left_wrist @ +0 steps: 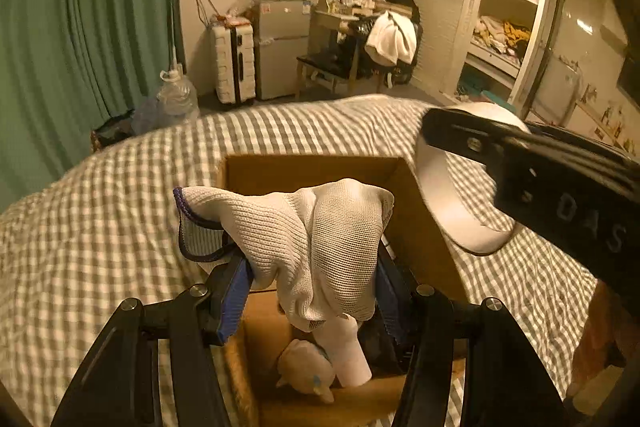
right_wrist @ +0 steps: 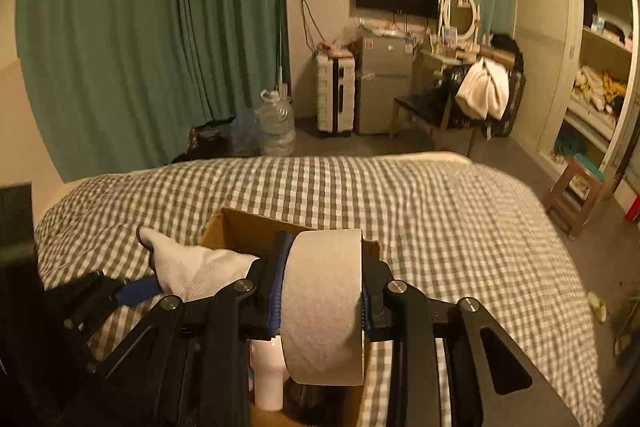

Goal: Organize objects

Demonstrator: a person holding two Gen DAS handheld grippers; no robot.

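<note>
A bedroom with green curtains point(right_wrist: 152, 39); a checked bed point(right_wrist: 440, 219) carries an open cardboard box point(left_wrist: 420, 227). The left gripper point(left_wrist: 312, 291) clamps a white knit cloth point(left_wrist: 320, 239). The right gripper point(right_wrist: 322, 303) pinches a tape roll point(right_wrist: 322, 303).

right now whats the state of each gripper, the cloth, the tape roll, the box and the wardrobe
left gripper: shut on the white mesh cloth
white mesh cloth: held, draped over the box
right gripper: shut on the tape roll
tape roll: held on edge above the box
cardboard box: open, items inside
wardrobe: open, shelves showing
</note>
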